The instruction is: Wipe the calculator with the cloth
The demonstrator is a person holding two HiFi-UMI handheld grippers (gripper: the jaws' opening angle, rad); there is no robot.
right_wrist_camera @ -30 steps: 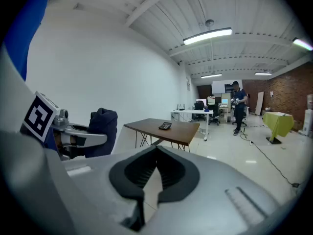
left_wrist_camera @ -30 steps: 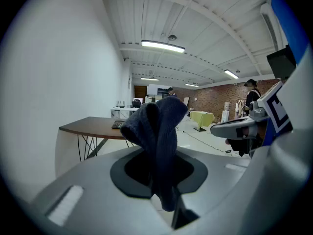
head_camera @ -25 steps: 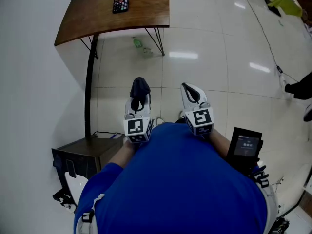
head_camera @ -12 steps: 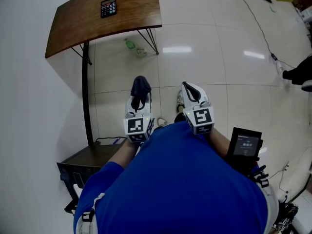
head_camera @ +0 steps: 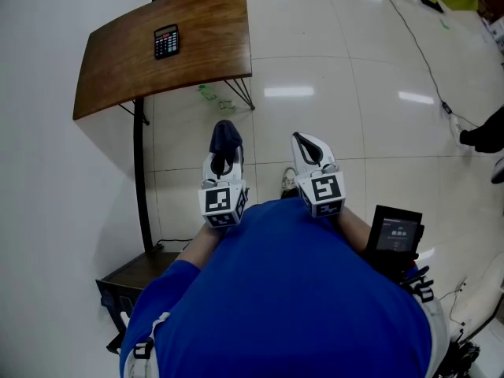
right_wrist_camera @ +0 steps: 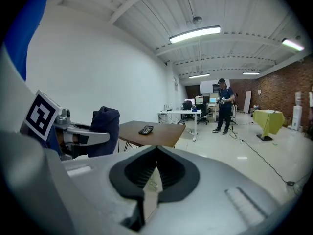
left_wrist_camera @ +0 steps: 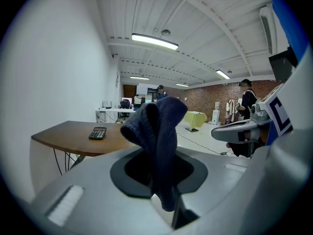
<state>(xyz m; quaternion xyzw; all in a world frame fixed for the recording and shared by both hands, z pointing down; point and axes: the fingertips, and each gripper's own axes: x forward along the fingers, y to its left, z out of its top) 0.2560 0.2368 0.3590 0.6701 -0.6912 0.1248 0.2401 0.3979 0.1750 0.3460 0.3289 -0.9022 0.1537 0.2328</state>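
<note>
Here, in the head view, we stand well back from the wooden table (head_camera: 205,46), where the black calculator (head_camera: 166,42) lies untouched. Our left gripper (head_camera: 226,144) holds a dark blue cloth (head_camera: 227,135); our right gripper (head_camera: 309,150) hangs beside it. The left gripper view shows jaws clamped on the cloth. The right gripper view shows jaws closed together, empty. We judge wiping not yet begun; approach and wipe remain.

1 calculator (head_camera: 166,42), 1 cloth (head_camera: 226,138) and 1 table (head_camera: 206,22).
</note>
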